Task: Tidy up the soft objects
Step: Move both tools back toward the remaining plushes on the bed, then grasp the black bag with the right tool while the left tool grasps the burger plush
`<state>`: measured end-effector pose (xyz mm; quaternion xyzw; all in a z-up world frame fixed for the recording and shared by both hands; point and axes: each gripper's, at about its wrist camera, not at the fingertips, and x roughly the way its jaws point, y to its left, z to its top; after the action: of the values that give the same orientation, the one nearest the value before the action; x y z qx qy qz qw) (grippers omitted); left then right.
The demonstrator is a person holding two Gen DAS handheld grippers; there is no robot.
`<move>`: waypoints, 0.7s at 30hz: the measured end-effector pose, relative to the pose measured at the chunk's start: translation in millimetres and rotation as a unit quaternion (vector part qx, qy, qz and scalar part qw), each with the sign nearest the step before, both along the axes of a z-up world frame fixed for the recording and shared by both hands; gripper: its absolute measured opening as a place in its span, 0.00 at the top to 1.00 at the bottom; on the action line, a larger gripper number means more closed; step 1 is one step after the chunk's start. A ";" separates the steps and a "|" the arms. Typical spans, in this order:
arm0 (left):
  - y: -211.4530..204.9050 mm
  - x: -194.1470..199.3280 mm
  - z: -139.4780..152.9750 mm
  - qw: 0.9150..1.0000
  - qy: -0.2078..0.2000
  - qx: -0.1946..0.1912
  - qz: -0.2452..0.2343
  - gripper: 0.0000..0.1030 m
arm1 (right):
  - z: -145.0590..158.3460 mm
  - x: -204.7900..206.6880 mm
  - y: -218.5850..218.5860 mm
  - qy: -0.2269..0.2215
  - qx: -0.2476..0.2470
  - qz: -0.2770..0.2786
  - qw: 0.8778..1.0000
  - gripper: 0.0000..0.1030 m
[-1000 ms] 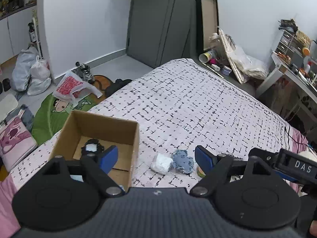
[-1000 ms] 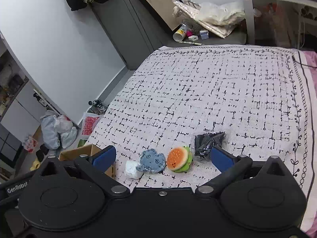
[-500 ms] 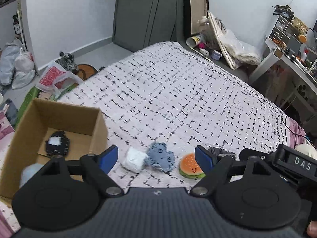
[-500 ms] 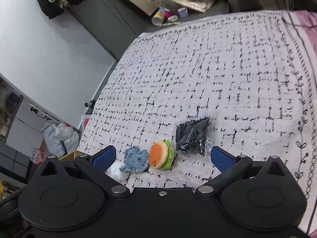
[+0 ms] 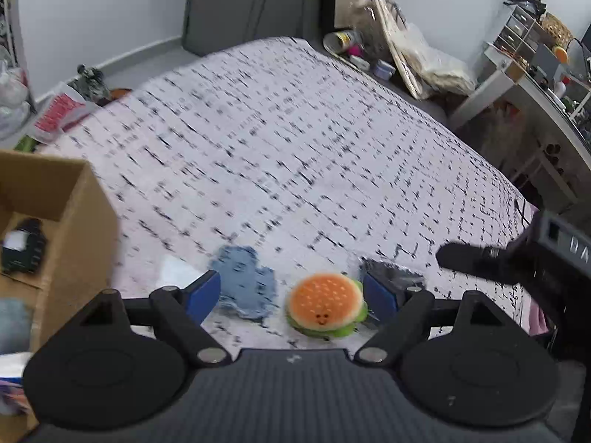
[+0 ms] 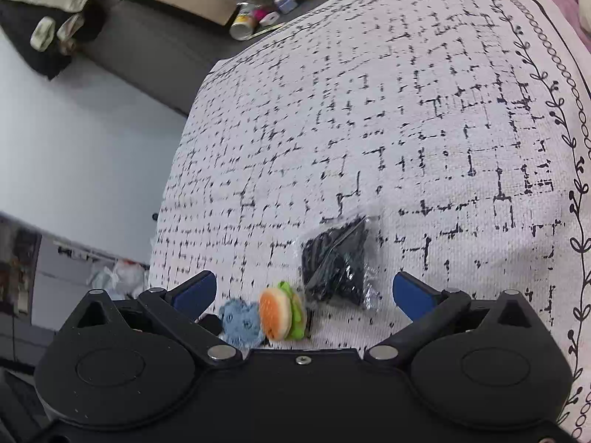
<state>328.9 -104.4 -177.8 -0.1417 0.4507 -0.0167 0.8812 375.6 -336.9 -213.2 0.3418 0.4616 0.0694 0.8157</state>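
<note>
On the patterned bedspread (image 5: 295,147) lie a white soft lump (image 5: 173,273), a blue plush (image 5: 243,280), a burger plush (image 5: 327,304) and a black item in a clear bag (image 5: 391,269), side by side in a row. My left gripper (image 5: 291,291) is open just above the blue plush and the burger, holding nothing. My right gripper (image 6: 303,291) is also open and empty, hovering near the bagged black item (image 6: 338,262), with the burger (image 6: 282,315) and blue plush (image 6: 240,319) at its lower left. The left wrist view shows the right gripper (image 5: 480,258) at the right edge.
An open cardboard box (image 5: 74,221) stands at the left on the bed, with a black item (image 5: 22,247) inside. Beyond the bed are floor clutter, bags (image 5: 55,110) and a desk (image 5: 535,92). The bed's edge (image 6: 173,184) drops off at the left in the right wrist view.
Both grippers have come down closer to the row of soft things. The left view has slid right, from the box to the burger. The right view has rolled and tilted.
</note>
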 end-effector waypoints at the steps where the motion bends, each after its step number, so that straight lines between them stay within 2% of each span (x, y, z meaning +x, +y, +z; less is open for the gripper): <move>1: -2.2 1.1 -4.2 1.000 0.002 -0.004 -0.001 0.19 | -2.2 1.6 -1.4 0.002 0.004 -0.003 1.000 0.00; 9: -17.0 14.7 -27.0 0.999 0.014 -0.031 -0.015 0.19 | -16.8 15.9 2.3 0.019 -0.004 -0.001 1.000 0.00; 12: -18.5 19.7 -33.8 0.999 0.024 -0.034 -0.008 0.21 | -21.3 19.7 3.3 0.026 -0.007 -0.004 1.000 0.00; 15: -16.8 21.6 -40.2 0.998 0.031 -0.056 -0.001 0.23 | -27.3 22.3 5.7 0.034 -0.014 -0.006 0.999 0.01; 18: -17.0 22.6 -45.3 0.997 0.040 -0.070 0.002 0.33 | -32.6 25.3 11.1 0.042 -0.023 -0.002 0.999 0.02; 20: -16.5 23.5 -49.7 0.996 0.050 -0.080 0.005 0.46 | -35.7 26.9 15.6 0.048 -0.020 0.003 0.999 0.04; 21: -15.9 23.7 -51.4 0.995 0.053 -0.085 0.006 0.46 | -37.1 27.1 17.7 0.050 -0.018 0.006 0.999 0.10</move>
<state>352.6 -120.3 -229.2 -0.2192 0.4926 -0.0423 0.8412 402.8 -319.2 -250.3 0.3270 0.5052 0.0485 0.7972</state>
